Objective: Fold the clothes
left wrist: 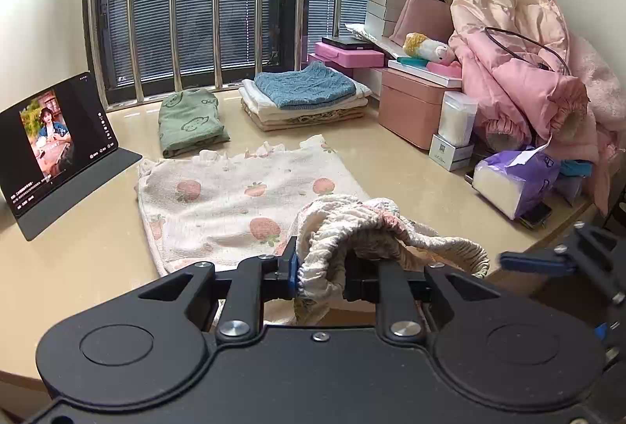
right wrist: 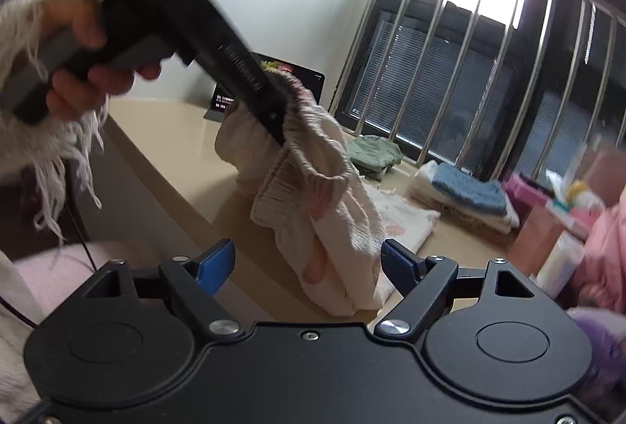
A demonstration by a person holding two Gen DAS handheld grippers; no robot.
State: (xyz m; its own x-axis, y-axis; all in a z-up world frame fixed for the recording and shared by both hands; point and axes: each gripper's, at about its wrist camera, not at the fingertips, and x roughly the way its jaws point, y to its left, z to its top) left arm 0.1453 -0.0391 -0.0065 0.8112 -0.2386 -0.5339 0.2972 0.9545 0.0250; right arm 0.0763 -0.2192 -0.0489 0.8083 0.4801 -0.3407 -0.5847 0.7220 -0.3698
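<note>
My left gripper (left wrist: 319,267) is shut on the elastic waistband of cream strawberry-print shorts (left wrist: 352,224) and holds them up above the table. In the right wrist view the shorts (right wrist: 324,212) hang from the left gripper (right wrist: 279,134), lower end near the table. My right gripper (right wrist: 309,265) is open, its blue pads either side of the hanging shorts' lower part, not closed on them. It also shows at the right edge of the left wrist view (left wrist: 540,261). A matching strawberry-print top (left wrist: 242,201) lies flat on the beige table (left wrist: 78,267).
A tablet (left wrist: 54,146) playing video stands at the left. A folded green garment (left wrist: 187,121) and a stack of folded clothes topped by blue knit (left wrist: 305,95) lie at the back. Pink boxes (left wrist: 411,107), tissue pack (left wrist: 512,185) and piled pink bedding (left wrist: 528,79) crowd the right.
</note>
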